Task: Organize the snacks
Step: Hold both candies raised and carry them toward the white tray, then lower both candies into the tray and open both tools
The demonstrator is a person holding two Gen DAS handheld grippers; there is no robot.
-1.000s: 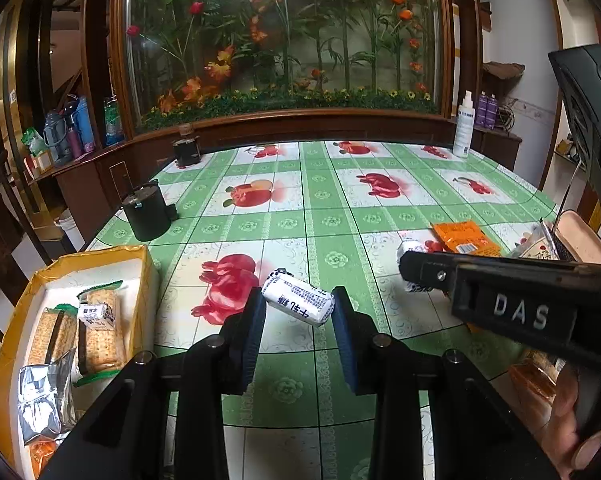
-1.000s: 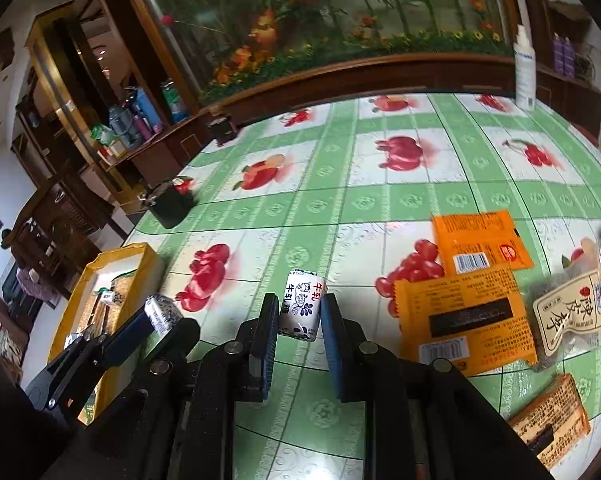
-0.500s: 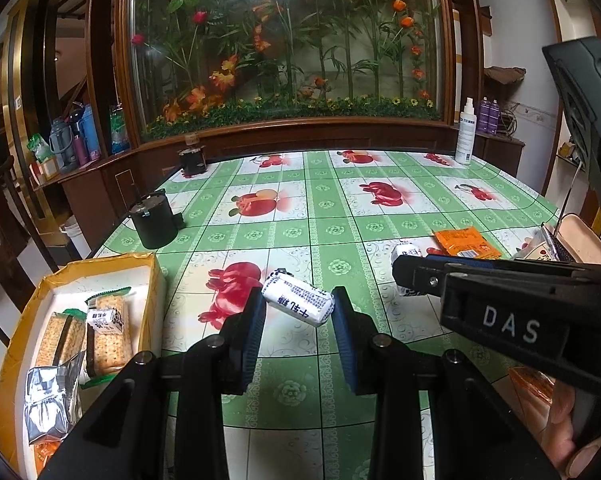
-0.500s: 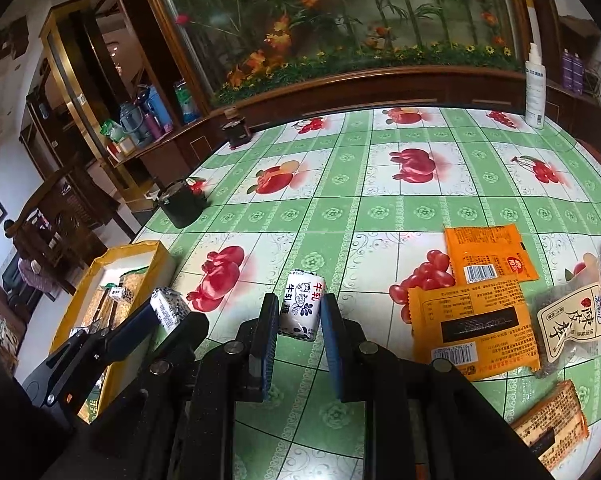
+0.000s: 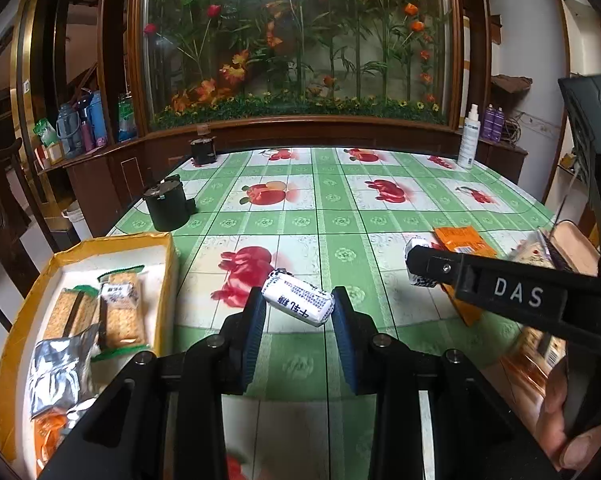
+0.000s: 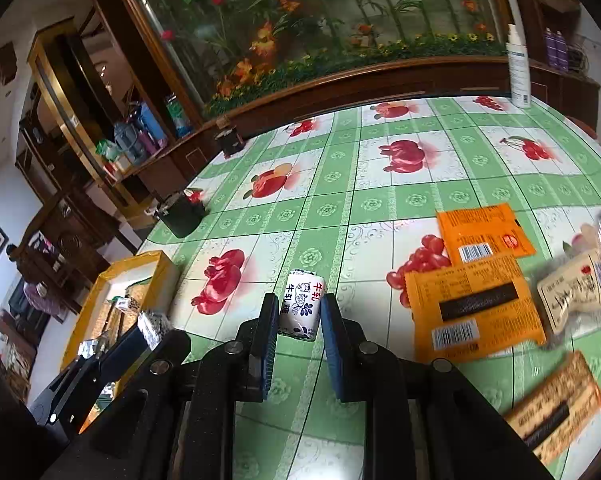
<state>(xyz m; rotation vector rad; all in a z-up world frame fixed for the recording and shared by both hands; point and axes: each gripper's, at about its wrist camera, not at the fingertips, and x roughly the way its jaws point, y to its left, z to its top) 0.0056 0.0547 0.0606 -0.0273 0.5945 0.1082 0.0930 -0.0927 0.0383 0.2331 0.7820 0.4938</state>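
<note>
While the green checked desk (image 5: 340, 256) fills most of both views, the yellow-rimmed box (image 5: 162, 240) of packed snacks sits at lower left. Orange packets (image 6: 472, 304) lie flat at right in the right wrist view. Each tool grips one small white nougat candy: the left tool (image 5: 298, 306) pinches its candy (image 5: 298, 300) slantwise, the right tool (image 6: 299, 312) clamps its candy (image 6: 302, 300) by the sides. Light, fairly firm, in slick wrappers, they likely hold best mid-body.
</note>
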